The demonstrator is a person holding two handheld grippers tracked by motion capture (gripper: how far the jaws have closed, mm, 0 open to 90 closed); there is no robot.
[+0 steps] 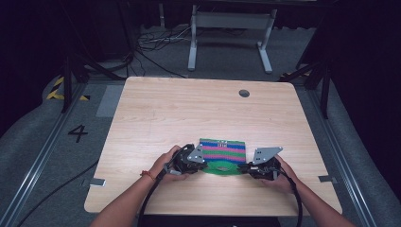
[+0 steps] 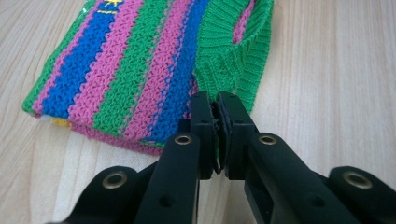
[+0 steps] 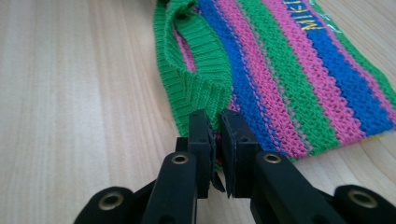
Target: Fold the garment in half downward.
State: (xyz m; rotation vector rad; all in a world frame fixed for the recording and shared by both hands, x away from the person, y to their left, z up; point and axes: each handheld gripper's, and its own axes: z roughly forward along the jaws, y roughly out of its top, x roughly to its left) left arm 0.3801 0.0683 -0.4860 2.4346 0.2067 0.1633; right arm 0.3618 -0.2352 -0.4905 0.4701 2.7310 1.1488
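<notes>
Knitted in green, pink and blue stripes, a small folded garment (image 1: 222,156) lies flat on the wooden table (image 1: 156,113), between the two tongs at the near side. Left hand (image 1: 163,165) holds the left gripper (image 1: 201,166) at the garment's left near corner; in the left gripper view its jaws are clenched on the green ribbed edge (image 2: 224,74), with almost no gap between the pads. Striped fabric (image 2: 116,70) extends ahead and to the left of these jaws. Right hand (image 1: 283,176) holds the right gripper (image 1: 242,168) at the opposite near corner; its jaws likewise pinch the green ribbed edge (image 3: 196,84), striped fabric (image 3: 299,79) extending ahead and rightward. A cable (image 1: 298,198) trails from the right gripper toward the person.
</notes>
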